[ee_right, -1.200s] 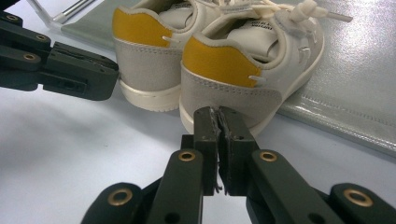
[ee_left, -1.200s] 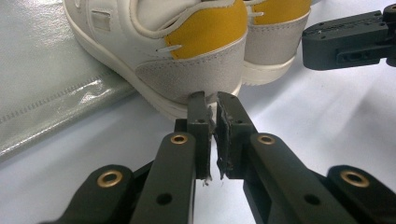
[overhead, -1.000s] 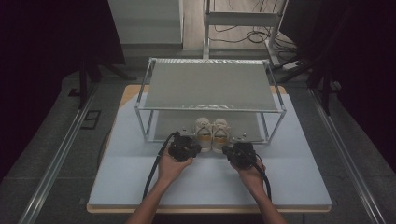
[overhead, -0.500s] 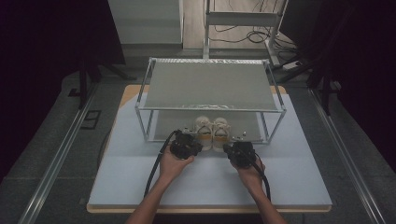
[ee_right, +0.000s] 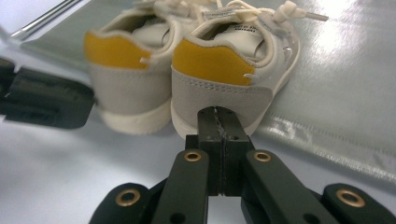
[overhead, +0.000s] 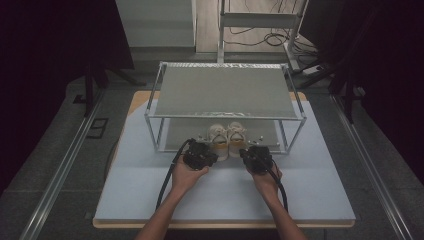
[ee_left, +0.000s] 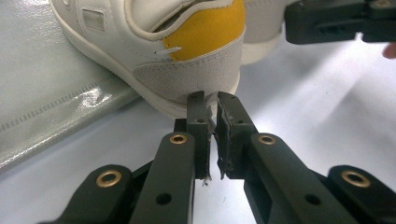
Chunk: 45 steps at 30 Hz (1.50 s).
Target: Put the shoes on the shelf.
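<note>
Left gripper [overhead: 206, 154] low on the table [overhead: 150, 190], near its middle, just left of the shoes. Jaws nearly together, a thin slit between the pads, nothing held; tips right at the sole of the left shoe [ee_left: 187, 51], under its yellow heel patch. Contact not clear.

Pair of shoes [overhead: 228, 140] side by side at the front edge of the rack's [overhead: 225, 92] lower shelf, heels toward the person, toes under the top shelf.

Right gripper [overhead: 251, 153] just right of the pair, also low on the table. Jaws fully together and empty, tips against the grey heel of the right shoe [ee_right: 229, 65].
</note>
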Each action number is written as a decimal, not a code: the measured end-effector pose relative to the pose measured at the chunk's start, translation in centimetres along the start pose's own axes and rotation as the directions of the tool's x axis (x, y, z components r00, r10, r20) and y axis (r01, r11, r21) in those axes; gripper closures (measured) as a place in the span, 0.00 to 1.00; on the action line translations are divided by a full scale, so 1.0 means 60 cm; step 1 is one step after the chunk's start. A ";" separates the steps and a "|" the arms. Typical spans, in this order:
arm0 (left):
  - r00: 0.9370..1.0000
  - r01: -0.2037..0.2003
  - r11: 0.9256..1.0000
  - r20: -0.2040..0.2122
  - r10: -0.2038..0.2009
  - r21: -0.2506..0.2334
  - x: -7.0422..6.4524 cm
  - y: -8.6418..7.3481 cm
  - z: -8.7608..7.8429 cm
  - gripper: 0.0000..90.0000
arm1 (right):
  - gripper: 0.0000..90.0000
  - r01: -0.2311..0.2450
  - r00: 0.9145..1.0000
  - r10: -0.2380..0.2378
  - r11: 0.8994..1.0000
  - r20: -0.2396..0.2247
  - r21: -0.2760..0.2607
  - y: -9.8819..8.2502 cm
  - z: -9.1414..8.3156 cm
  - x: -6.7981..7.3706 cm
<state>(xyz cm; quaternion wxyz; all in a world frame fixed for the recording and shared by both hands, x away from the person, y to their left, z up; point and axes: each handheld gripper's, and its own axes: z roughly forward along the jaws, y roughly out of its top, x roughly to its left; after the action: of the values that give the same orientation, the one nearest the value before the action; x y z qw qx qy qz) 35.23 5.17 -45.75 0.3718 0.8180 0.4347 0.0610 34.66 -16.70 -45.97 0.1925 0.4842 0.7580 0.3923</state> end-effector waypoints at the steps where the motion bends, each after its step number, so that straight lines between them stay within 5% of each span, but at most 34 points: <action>1: 1.000 0.001 1.000 0.001 -0.001 -0.001 0.000 0.000 0.000 0.93 | 1.00 -0.007 1.000 0.007 1.000 0.000 0.000 0.002 0.003 -0.001; 13: 1.000 -0.002 1.000 -0.031 0.002 -0.001 0.012 0.010 0.005 0.96 | 1.00 0.004 1.000 -0.004 1.000 -0.019 0.018 0.001 0.017 0.001; 20: 0.999 0.031 0.999 -0.042 -0.031 -0.007 0.032 0.021 0.014 0.96 | 1.00 0.009 0.999 -0.008 1.000 -0.038 0.028 -0.001 0.025 0.005; 23: 1.000 -0.009 1.000 -0.025 0.008 -0.012 0.048 0.027 0.022 0.96 | 1.00 0.007 0.999 -0.006 1.000 -0.040 0.027 -0.001 0.026 0.004; 45: 1.000 -0.010 1.000 -0.019 0.009 -0.012 0.045 0.036 0.033 0.97 | 1.00 -0.026 1.000 0.026 1.000 0.007 0.004 0.007 0.049 -0.013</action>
<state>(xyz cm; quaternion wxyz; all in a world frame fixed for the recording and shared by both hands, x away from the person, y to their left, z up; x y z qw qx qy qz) 39.17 5.39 -46.35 0.3723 0.8172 0.4339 0.0732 37.23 -16.08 -47.51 0.1888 0.4957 0.7519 0.3915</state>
